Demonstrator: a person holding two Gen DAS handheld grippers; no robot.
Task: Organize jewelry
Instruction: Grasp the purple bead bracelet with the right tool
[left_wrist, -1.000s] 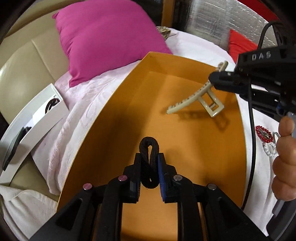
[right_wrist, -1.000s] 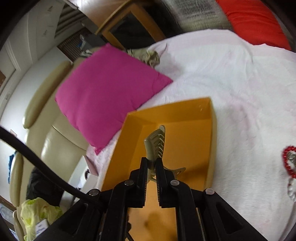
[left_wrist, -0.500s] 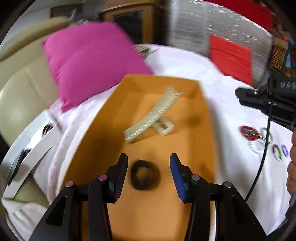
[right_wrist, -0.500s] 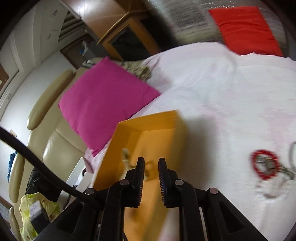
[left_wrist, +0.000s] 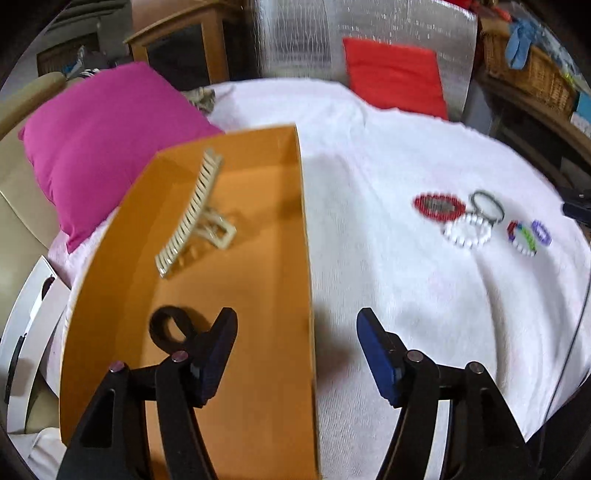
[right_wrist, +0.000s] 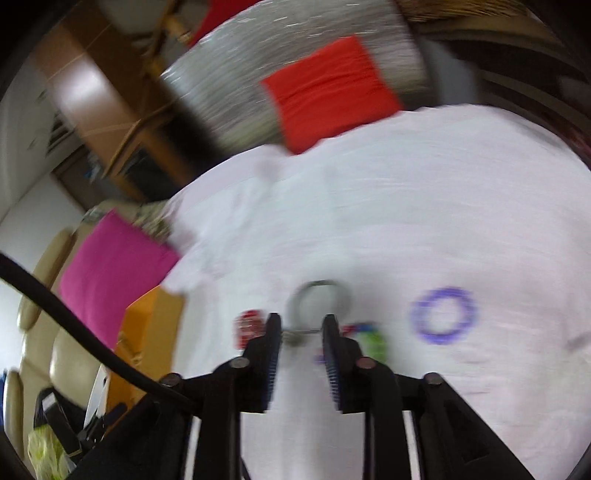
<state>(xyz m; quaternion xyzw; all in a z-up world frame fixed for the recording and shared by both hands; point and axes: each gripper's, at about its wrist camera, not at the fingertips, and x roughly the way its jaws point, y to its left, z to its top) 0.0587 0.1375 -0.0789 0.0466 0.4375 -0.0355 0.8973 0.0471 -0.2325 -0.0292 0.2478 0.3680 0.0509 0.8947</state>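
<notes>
Left gripper (left_wrist: 297, 332) shifted right, jaws just widened, empty

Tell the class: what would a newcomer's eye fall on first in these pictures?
Probably the orange box on the white bedspread, holding a cream hair claw and a black hair tie. Next, the magenta pillow behind it, and the bright beaded bracelets clustered at the right.

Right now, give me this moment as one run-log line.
left claw: open, empty | right claw: opening, empty, over bracelets | orange cardboard box: cream hair clip, black hair tie | bracelets on white bedspread: pending
</notes>
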